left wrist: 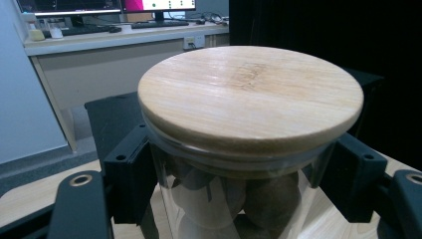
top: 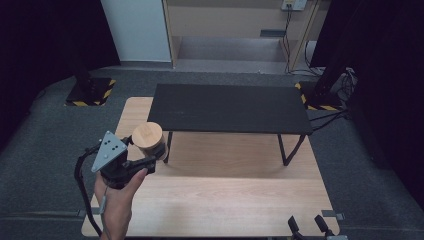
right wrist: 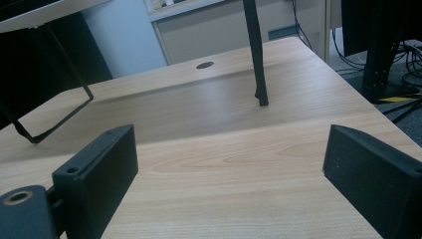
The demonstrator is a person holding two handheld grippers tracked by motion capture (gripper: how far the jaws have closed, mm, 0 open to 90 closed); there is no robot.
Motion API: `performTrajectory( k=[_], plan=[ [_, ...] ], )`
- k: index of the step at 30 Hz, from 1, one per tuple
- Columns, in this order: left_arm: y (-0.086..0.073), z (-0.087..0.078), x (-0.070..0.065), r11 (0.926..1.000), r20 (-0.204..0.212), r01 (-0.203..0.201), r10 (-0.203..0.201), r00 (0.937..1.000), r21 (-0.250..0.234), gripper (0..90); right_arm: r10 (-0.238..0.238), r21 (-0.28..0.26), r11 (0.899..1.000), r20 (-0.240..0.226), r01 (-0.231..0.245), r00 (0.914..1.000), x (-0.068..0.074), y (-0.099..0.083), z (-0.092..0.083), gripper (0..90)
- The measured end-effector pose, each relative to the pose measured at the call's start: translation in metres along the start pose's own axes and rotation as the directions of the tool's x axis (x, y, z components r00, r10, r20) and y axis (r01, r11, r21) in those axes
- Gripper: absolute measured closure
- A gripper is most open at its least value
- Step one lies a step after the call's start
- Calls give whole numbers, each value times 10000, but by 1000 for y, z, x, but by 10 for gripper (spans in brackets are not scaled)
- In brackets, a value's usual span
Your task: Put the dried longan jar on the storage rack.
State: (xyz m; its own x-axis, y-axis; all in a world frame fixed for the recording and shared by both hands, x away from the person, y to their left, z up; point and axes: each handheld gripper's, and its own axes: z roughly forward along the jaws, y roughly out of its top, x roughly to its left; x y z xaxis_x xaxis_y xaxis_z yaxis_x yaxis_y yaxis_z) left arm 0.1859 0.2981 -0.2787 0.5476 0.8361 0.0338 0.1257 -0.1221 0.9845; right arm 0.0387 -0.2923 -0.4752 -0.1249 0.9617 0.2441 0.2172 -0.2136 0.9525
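Bamboo-lidded glass jar [left wrist: 249, 144], at about nine o'clock on the wooden table [top: 225, 195] beside the black shelf [top: 227, 107], sits clamped in the left gripper [top: 142, 157], seemingly mid-carry, needing a steady placement next; right gripper [right wrist: 229, 169] gapes wide, empty.

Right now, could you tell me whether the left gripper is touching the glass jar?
Touching: in the left gripper view, the left gripper has both black jaws pressed against the sides of the glass jar.
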Motion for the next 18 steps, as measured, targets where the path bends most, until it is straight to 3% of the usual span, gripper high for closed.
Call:
performTrajectory(
  k=[11,18],
  plan=[
    [12,24,16,9996,192,297,-297,9994,42,243,34,-23,10000,59,-34,10000,-2,1,-2,73],
    [22,41,20,9999,-75,131,-130,9999,62,243,38,-58,10000,119,-38,9999,-4,2,-3,74]
  ],
)
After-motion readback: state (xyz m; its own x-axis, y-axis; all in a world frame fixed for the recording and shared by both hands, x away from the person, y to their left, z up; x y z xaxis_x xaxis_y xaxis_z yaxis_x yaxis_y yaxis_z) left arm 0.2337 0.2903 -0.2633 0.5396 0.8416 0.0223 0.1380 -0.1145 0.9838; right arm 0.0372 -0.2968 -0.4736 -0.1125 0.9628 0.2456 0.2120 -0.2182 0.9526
